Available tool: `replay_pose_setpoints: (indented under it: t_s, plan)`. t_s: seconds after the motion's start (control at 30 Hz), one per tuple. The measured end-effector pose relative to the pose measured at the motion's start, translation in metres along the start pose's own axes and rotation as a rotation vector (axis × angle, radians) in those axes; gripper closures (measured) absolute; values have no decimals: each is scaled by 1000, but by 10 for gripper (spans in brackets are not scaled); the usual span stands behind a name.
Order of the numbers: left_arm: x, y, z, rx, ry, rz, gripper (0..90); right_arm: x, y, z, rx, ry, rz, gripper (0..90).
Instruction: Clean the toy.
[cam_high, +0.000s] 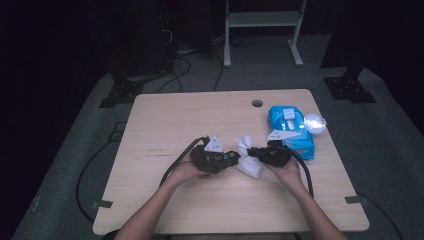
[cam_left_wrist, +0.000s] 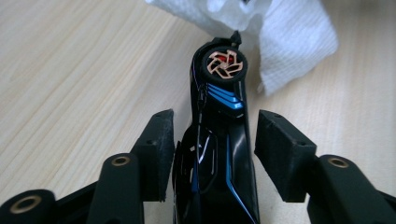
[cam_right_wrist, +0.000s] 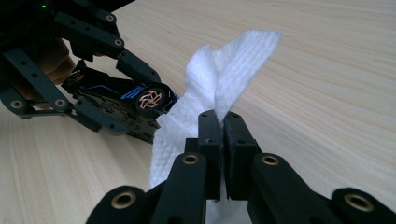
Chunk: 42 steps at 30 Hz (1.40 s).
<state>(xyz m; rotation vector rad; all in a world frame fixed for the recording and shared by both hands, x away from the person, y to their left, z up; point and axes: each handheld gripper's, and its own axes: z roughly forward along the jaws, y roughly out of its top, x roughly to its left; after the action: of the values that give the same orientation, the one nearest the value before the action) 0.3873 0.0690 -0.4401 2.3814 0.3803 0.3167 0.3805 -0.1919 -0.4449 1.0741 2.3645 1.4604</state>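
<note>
A dim lab: bare table (cam_high: 165, 115), camera stands (cam_high: 350, 87), floor cables (cam_high: 180, 70).

A light wooden table (cam_high: 165, 120) with rounded corners stands on a grey floor (cam_high: 395, 150). Near its far edge there is a round cable hole (cam_high: 257, 103). At the table's right side lies a blue pack of wet wipes (cam_high: 293, 125), and a small clear light bulb (cam_high: 314, 122) rests against the pack's right edge. Bits of grey tape (cam_high: 102, 204) mark the table's front corners. Behind the table, the white legs of a metal stand (cam_high: 260, 22) rise from the floor, with black cables (cam_high: 180, 67) trailing beside it
</note>
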Motion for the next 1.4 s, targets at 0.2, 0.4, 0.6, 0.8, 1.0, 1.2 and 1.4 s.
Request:
replay_pose_setpoints:
  t_s: [0.2, 0.4, 0.6, 0.8, 1.0, 1.2, 1.4]
  plan:
    - [4, 10, 6, 68, 3, -25, 561, 1, -1, 5, 8, 13, 8, 861]
    - [1, 13, 7, 56, -18, -10, 581, -4, -6, 11, 23, 30, 41, 861]
    - [-1, 12, -3, -34, -22, 0, 583, -2, -4, 8, -6, 63, 58, 862]
    - [-5, 14, -16, -123, -9, -8, 583, 10, 12, -11, -118, 131, 72, 865]
    - [-9, 11, -20, -166, 1, -9, 586, 28, 25, -18, -153, 156, 10, 865]
    - [-10, 5, -25, -200, -10, -12, 587, 17, 20, -19, -134, 118, 24, 865]
    - [-13, 5, -30, -226, -18, -2, 587, 9, 12, -13, -103, 100, 43, 865]
